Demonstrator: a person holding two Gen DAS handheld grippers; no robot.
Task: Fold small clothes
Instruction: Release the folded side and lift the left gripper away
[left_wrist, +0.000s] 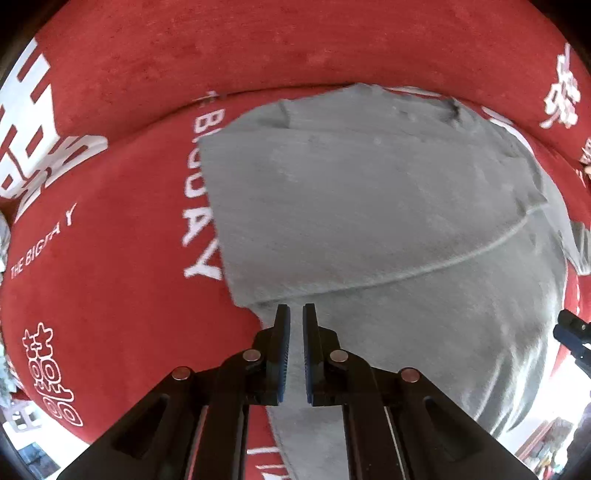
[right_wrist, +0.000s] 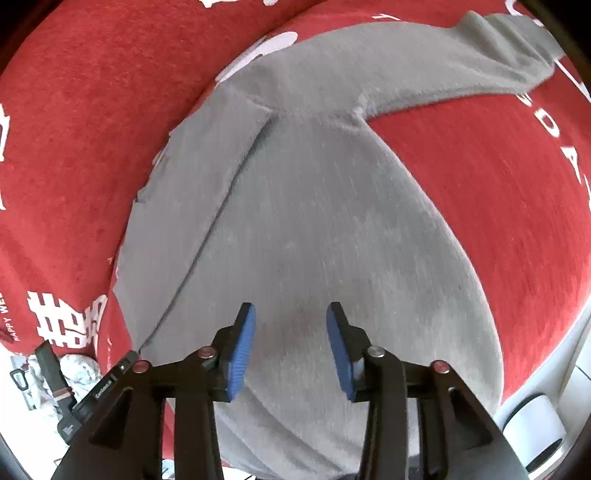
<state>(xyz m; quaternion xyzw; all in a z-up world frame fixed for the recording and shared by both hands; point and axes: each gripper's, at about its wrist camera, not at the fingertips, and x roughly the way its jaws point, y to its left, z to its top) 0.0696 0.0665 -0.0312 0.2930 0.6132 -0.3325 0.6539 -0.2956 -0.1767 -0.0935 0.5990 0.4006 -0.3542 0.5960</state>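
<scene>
Grey garment (left_wrist: 369, 206) lies spread flat on the red printed cloth (left_wrist: 122, 229); left gripper (left_wrist: 296, 314) hangs over its folded edge, jaws nearly together, nothing between them. Right gripper (right_wrist: 291, 314) stands parted above the garment's middle, pads clear of the fabric; one sleeve (right_wrist: 461, 62) extends away beyond it.

Here's the desk, covered edge to edge by a red cloth (left_wrist: 122, 258) printed with white lettering and characters. Spread flat right on that cloth lies a grey garment (left_wrist: 369, 206), one part folded over itself, with a sleeve (right_wrist: 424, 70) stretched out across the red.
</scene>
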